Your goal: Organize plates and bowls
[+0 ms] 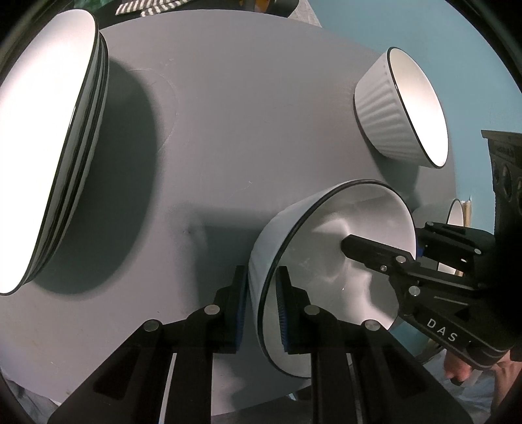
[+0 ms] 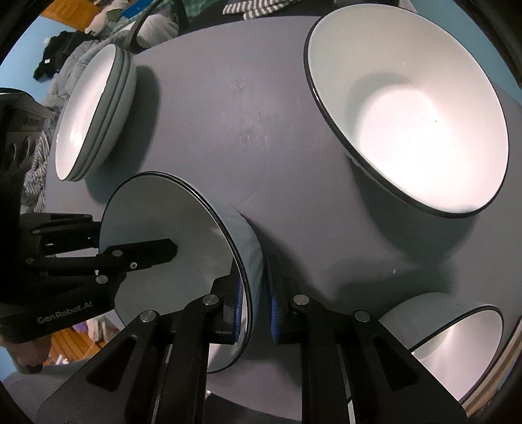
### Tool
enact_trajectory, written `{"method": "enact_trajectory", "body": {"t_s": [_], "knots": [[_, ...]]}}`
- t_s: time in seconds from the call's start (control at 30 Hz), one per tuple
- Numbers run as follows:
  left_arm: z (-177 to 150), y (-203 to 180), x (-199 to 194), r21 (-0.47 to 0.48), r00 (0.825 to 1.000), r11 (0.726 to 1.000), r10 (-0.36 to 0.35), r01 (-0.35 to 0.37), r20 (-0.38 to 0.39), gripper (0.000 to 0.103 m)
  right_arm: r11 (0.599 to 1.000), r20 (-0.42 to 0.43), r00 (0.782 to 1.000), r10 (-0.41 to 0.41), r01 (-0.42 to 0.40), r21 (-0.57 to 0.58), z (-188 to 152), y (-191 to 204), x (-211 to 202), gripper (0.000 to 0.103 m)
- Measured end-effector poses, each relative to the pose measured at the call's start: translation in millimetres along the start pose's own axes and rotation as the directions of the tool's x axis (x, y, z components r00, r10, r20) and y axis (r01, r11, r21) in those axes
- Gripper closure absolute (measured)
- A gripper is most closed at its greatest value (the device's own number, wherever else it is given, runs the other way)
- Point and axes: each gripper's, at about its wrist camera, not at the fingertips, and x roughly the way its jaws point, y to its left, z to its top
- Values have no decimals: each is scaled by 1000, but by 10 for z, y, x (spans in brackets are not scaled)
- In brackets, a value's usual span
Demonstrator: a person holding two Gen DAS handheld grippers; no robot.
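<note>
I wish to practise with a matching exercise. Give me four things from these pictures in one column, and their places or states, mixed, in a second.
1. smooth white bowl with black rim
2. stack of white plates
3. ribbed white bowl
4. striped cloth

A. beyond the grey round table
B. gripped by left claw and right claw
C. alone, untouched
D. piled together

Pairs: 1-B, 2-D, 3-C, 4-A
</note>
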Motion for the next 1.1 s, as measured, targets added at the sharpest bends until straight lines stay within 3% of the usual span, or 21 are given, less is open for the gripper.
{"method": "enact_trajectory", "body": {"t_s": [0.23,0.37,0.47,0.63,1.1], "knots": [[-6,-5,-6,21,1000,1000,-10,11,-17,86,999,38,999,-39,39,7,-128,0,-52,84],[40,-43,59,16,1000,1000,-15,15,-20,87,999,-1,1000,-6,6,33,-200,6,2,84],[55,-48,72,24,1000,1000,-5,5,-21,87,999,11,999,-34,33,31,-246,49,-5,84],[40,-97,128,45,1000,999,10,-10,-21,89,998,24,999,-40,38,59,-256,76,3,93],[42,-138,65,60,999,998,16,-14,-31,92,994,40,999,-34,30,101,-315,18,-150,94]]}}
